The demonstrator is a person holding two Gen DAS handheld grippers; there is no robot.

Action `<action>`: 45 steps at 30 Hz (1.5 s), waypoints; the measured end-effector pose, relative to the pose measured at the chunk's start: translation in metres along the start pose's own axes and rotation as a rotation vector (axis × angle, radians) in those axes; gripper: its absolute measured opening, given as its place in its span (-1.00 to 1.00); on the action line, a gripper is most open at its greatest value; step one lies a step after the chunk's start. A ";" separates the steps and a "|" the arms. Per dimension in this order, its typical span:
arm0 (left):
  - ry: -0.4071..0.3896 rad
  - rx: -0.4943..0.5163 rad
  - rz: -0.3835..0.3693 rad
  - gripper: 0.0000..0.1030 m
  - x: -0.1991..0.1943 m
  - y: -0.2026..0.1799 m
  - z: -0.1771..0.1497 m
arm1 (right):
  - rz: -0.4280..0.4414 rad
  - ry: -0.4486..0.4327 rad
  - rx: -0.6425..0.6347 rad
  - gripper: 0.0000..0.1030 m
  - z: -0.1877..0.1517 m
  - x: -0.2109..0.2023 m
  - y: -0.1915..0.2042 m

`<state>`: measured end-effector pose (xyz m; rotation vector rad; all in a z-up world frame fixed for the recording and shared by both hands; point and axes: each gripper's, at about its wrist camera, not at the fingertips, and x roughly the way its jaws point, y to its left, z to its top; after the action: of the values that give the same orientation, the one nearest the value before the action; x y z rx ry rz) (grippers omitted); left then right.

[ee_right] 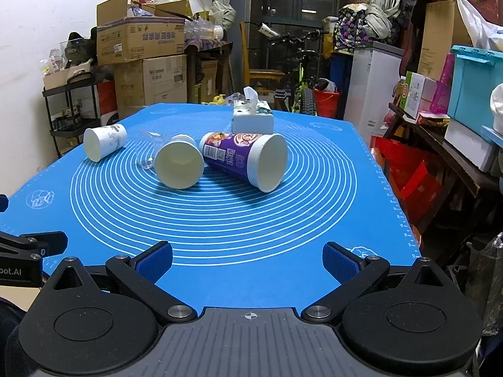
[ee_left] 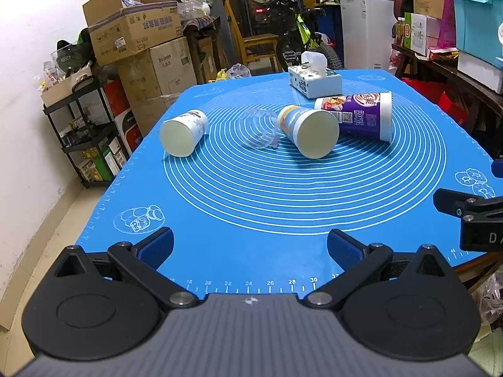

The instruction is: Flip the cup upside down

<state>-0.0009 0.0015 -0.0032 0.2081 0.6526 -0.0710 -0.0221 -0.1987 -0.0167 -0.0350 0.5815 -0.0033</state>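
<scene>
Blue silicone mat (ee_left: 251,207) fills the left wrist view, where the left gripper (ee_left: 250,245) hangs spread and empty at the near edge, well short of four cups on their sides: a white paper cup (ee_left: 184,132), a clear plastic cup (ee_left: 259,127), a cream paper cup (ee_left: 309,130) and a purple tub (ee_left: 361,116) before a tissue box (ee_left: 314,80). From the right wrist view the right gripper (ee_right: 247,259) is likewise spread and empty, with the cream paper cup's mouth facing it; these cups look light, thin-walled and easily crushed, so a gentle pinch across the side wall near the stiffer rim seems safest.
</scene>
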 end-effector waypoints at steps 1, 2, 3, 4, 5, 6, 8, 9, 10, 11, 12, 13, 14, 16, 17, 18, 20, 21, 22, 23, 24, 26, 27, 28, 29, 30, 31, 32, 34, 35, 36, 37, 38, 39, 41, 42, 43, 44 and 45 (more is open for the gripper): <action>-0.001 -0.001 0.001 0.99 0.000 0.001 0.001 | 0.000 -0.001 -0.003 0.96 0.001 -0.001 0.001; -0.003 -0.003 0.002 0.99 0.000 0.003 0.001 | 0.001 -0.002 -0.006 0.96 0.001 -0.001 0.002; -0.003 -0.004 0.003 0.99 -0.001 0.004 0.002 | 0.003 -0.002 -0.008 0.96 0.002 -0.002 0.003; -0.004 -0.003 0.006 0.99 -0.001 0.005 0.003 | 0.006 -0.003 -0.009 0.96 0.003 -0.002 0.003; -0.006 -0.001 0.008 0.99 -0.001 0.007 0.003 | 0.008 -0.002 -0.009 0.96 0.004 -0.002 0.003; -0.010 0.002 0.011 0.99 0.000 0.008 0.003 | 0.010 -0.002 -0.010 0.96 0.006 -0.002 0.004; -0.015 0.007 0.016 0.99 0.000 0.009 0.004 | 0.014 -0.008 -0.015 0.96 0.007 -0.003 0.003; -0.016 0.007 0.018 0.99 0.001 0.010 0.004 | 0.012 -0.012 -0.019 0.96 0.009 -0.003 0.004; -0.016 0.008 0.018 0.99 0.002 0.012 0.005 | 0.013 -0.016 -0.023 0.96 0.011 -0.003 0.004; -0.016 0.010 0.019 0.99 0.004 0.013 0.006 | 0.014 -0.020 -0.027 0.96 0.012 -0.003 0.005; -0.018 0.011 0.021 0.99 0.005 0.016 0.007 | 0.016 -0.025 -0.030 0.96 0.015 -0.002 0.006; -0.021 0.014 0.024 0.99 0.007 0.018 0.009 | 0.018 -0.028 -0.032 0.96 0.018 -0.001 0.007; -0.025 0.019 0.026 0.99 0.008 0.020 0.011 | 0.022 -0.029 -0.032 0.96 0.021 0.002 0.009; -0.043 0.035 0.027 0.99 0.012 0.025 0.016 | 0.037 -0.028 -0.024 0.96 0.026 0.006 0.010; -0.050 0.041 0.028 0.99 0.013 0.026 0.018 | 0.041 -0.027 -0.021 0.96 0.028 0.009 0.010; -0.060 0.049 0.030 0.99 0.016 0.030 0.022 | 0.042 -0.028 -0.021 0.96 0.030 0.012 0.011; -0.073 0.058 0.038 0.99 0.024 0.036 0.028 | 0.037 -0.030 -0.027 0.96 0.035 0.017 0.012; -0.077 0.061 0.042 0.99 0.028 0.039 0.030 | 0.035 -0.032 -0.029 0.96 0.037 0.020 0.012; -0.083 0.064 0.046 0.99 0.035 0.044 0.034 | 0.034 -0.033 -0.029 0.96 0.039 0.023 0.014; -0.086 0.065 0.050 0.99 0.041 0.049 0.036 | 0.033 -0.034 -0.028 0.96 0.041 0.026 0.015; -0.086 0.066 0.057 0.99 0.048 0.053 0.039 | 0.030 -0.035 -0.026 0.96 0.043 0.029 0.015; -0.083 0.074 0.084 0.99 0.068 0.063 0.044 | 0.024 -0.036 -0.024 0.96 0.046 0.036 0.015; -0.083 0.077 0.092 0.99 0.074 0.066 0.045 | 0.020 -0.035 -0.023 0.96 0.047 0.040 0.015; -0.085 0.083 0.103 0.99 0.084 0.072 0.047 | 0.017 -0.030 -0.023 0.96 0.048 0.045 0.016; -0.088 0.087 0.109 0.99 0.091 0.074 0.049 | 0.016 -0.026 -0.023 0.96 0.049 0.049 0.016; -0.093 0.091 0.115 0.99 0.099 0.078 0.051 | 0.015 -0.021 -0.023 0.96 0.050 0.054 0.016; -0.099 0.097 0.122 0.99 0.108 0.080 0.054 | 0.014 -0.018 -0.022 0.96 0.051 0.058 0.016; -0.104 0.100 0.130 0.99 0.117 0.083 0.058 | 0.013 -0.015 -0.019 0.96 0.051 0.063 0.016; -0.116 0.098 0.131 0.99 0.133 0.088 0.064 | 0.011 -0.007 -0.013 0.96 0.052 0.072 0.015; -0.112 0.097 0.125 0.99 0.143 0.091 0.067 | 0.010 -0.002 -0.011 0.96 0.053 0.076 0.015; -0.106 0.092 0.122 0.99 0.151 0.094 0.069 | 0.008 0.003 -0.009 0.96 0.054 0.081 0.014; -0.099 0.081 0.120 0.99 0.162 0.098 0.072 | 0.005 0.008 -0.007 0.96 0.055 0.086 0.013; -0.097 0.071 0.119 0.99 0.169 0.101 0.074 | 0.003 0.012 -0.004 0.96 0.056 0.090 0.012; -0.096 0.060 0.117 0.99 0.176 0.104 0.075 | 0.001 0.015 -0.001 0.96 0.056 0.094 0.011; -0.097 0.048 0.108 0.99 0.187 0.107 0.078 | -0.002 0.023 0.007 0.96 0.057 0.101 0.009; -0.098 0.048 0.099 0.99 0.192 0.108 0.080 | -0.004 0.028 0.013 0.96 0.058 0.105 0.008; -0.098 0.052 0.091 0.99 0.196 0.107 0.081 | -0.005 0.031 0.017 0.96 0.058 0.108 0.007; -0.098 0.059 0.088 0.99 0.200 0.106 0.083 | -0.008 0.032 0.021 0.96 0.059 0.111 0.006; -0.099 0.067 0.087 0.99 0.204 0.106 0.084 | -0.013 0.032 0.022 0.96 0.059 0.113 0.005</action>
<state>0.2244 0.0873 -0.0442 0.2950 0.5421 -0.0193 0.1047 -0.1932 -0.0296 -0.0171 0.6135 -0.0230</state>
